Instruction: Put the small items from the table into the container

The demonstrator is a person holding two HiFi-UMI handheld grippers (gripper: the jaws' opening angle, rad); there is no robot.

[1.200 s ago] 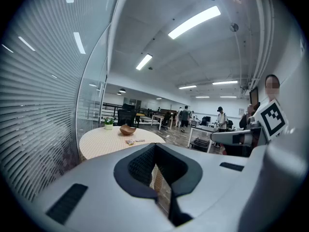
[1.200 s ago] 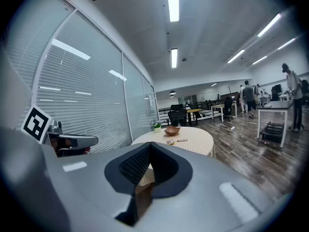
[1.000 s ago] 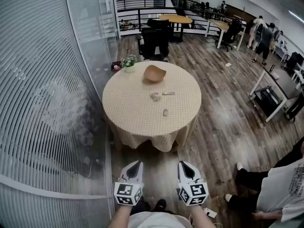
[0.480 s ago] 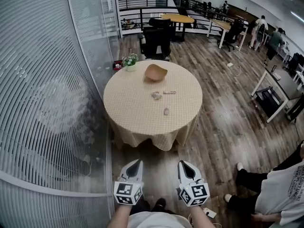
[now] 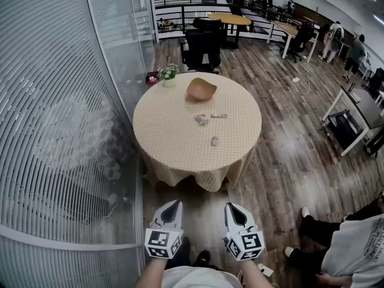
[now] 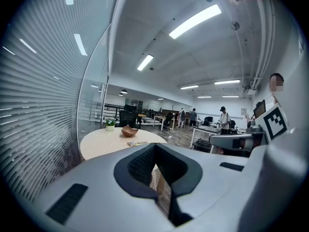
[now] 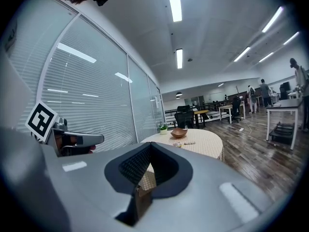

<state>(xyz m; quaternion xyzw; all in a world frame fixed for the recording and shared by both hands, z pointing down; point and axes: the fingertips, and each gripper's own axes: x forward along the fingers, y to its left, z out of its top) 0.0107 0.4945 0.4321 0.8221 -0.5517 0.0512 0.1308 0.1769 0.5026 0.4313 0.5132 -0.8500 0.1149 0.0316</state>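
A round table [image 5: 174,143] with a beige cloth stands ahead of me on the wood floor. On it sits a wooden bowl [image 5: 201,89] at the far side. Three small items lie near the middle: a crumpled pale piece [image 5: 201,119], a thin stick-like piece [image 5: 218,115] and a small pebble-like piece [image 5: 214,141]. My left gripper [image 5: 173,206] and right gripper [image 5: 233,209] hang side by side well short of the table, both shut and empty. The left gripper [image 6: 155,145] view shows the bowl [image 6: 129,130] far ahead, and so does the right gripper [image 7: 150,145] view, with the bowl [image 7: 178,133] in the distance.
A glass wall with blinds [image 5: 60,131] runs along the left, close to the table. A small potted plant [image 5: 168,74] stands at the table's far left edge, with a black office chair [image 5: 203,47] behind. Desks [image 5: 354,107] and a seated person [image 5: 354,245] are at the right.
The head view has shifted, so the table sits a little lower and to the right in the picture. Both grippers hold their places. People in the background have walked on.
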